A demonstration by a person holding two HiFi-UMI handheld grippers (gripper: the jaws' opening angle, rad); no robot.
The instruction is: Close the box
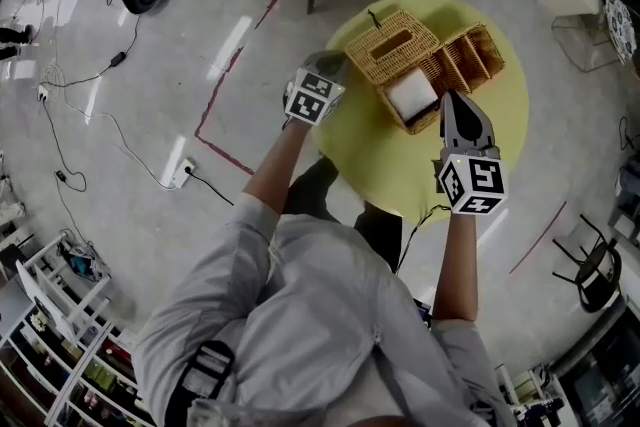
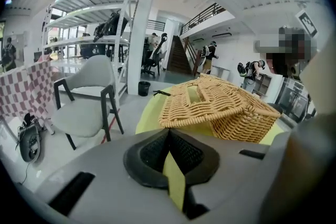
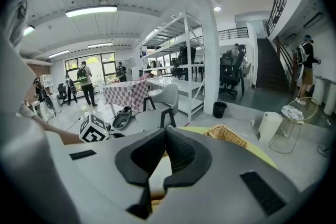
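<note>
**Head view.** Wicker box (image 1: 455, 65) sits on the round yellow table (image 1: 370, 155). Its slotted lid (image 1: 393, 45) is swung off the tissue compartment, so the white tissues (image 1: 413, 95) are exposed, with open dividers further along. The box's long axis runs crosswise, from ahead of the left fingers out past the right fingers. Left gripper (image 1: 328, 70) is at the table edge, with the lid just ahead and right of its tips. Right gripper (image 1: 450, 100) has its tips at the box's near rim beside the tissues. The left is nearer the lid.

**Left gripper view.** Left gripper (image 2: 169, 131) has its fingers clenched with nothing held; only a sliver of table shows in the lower gap. The lid (image 2: 210, 105) is ahead-right of the tips, tilted and not seated. The box body (image 2: 252, 126) lies beneath it.

**Right gripper view.** Right gripper (image 3: 165, 129) has its fingers pressed together, empty. The box's woven rim (image 3: 227, 135) is just past the tips to the right.

**Judgement.** Closing depends on tipping the lid over toward the right fingers, and the left gripper is better placed for that.
</note>
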